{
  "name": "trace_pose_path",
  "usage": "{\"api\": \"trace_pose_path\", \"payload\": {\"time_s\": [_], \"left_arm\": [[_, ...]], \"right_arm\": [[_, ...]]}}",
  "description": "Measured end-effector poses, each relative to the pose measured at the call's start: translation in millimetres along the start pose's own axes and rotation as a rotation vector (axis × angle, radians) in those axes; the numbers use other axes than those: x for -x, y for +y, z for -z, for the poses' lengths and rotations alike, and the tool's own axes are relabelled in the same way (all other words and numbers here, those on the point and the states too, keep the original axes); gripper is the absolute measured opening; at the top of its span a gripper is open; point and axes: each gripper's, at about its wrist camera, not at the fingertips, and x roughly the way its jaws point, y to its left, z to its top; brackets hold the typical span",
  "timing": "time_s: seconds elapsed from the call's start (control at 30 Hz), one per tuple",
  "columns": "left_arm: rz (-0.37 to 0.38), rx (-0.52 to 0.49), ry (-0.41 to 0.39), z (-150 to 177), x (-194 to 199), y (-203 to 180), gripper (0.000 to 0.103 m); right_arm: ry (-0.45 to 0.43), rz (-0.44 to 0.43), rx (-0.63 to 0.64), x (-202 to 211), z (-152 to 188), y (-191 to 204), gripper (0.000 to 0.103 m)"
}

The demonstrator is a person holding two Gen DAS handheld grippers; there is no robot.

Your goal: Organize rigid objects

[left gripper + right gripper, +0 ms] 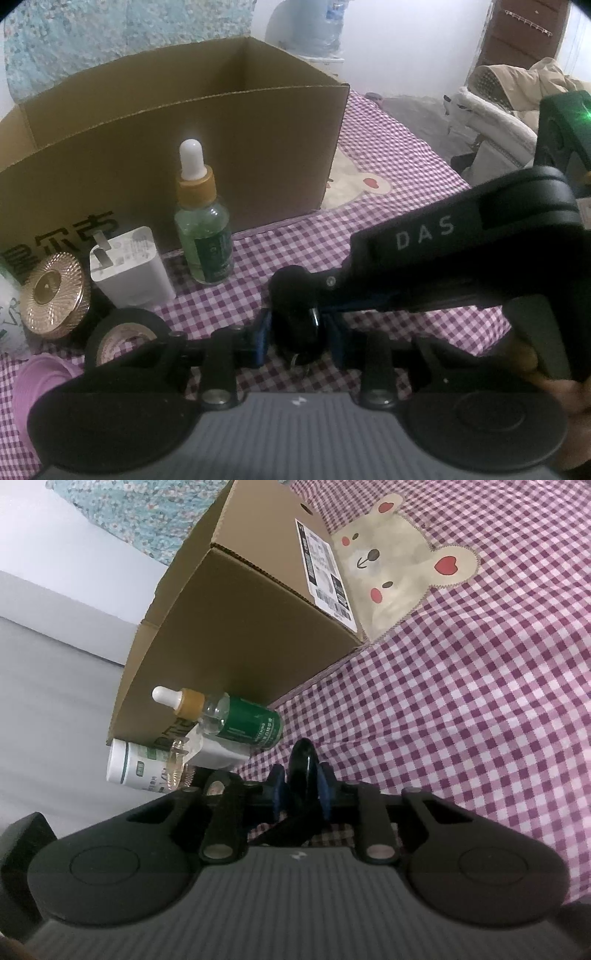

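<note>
My left gripper (297, 332) and my right gripper (302, 782) are both shut on the same small glossy black object (303, 762), which also shows in the left wrist view (301, 325), just above the checked cloth. The right gripper's black body (461, 251) reaches in from the right in the left wrist view. An open cardboard box (177, 147) stands behind. In front of it stand a green dropper bottle (205, 236), a white charger (129, 269), a gold ribbed lid (53, 291) and a black tape roll (125, 336). The bottle also shows in the right wrist view (236, 716).
The purple checked cloth (388, 221) with a bear patch (399, 565) covers the surface. A pink cup (40, 380) lies at the lower left. A white tub with a green label (136, 768) lies by the box (236, 627). Clothes on a chair (509, 99) are at the far right.
</note>
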Motion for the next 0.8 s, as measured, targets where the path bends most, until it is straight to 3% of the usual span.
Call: {"api": "trace_pose_path", "payload": {"time_s": [0.27,0.4,0.8], "left_arm": [[0.004,-0.013,-0.003,1,4,-5,0.030],[0.013,-0.015,-0.017,0,13,-9,0.019],[0.020,-0.015,-0.128,-1,62,-17,0.017]], "right_arm": [[-0.015,0.007,0.015,6,3,1,0.015],[-0.028,0.000,0.025,18,4,4,0.014],[-0.115,0.006,0.132,60,19,45,0.014]]}}
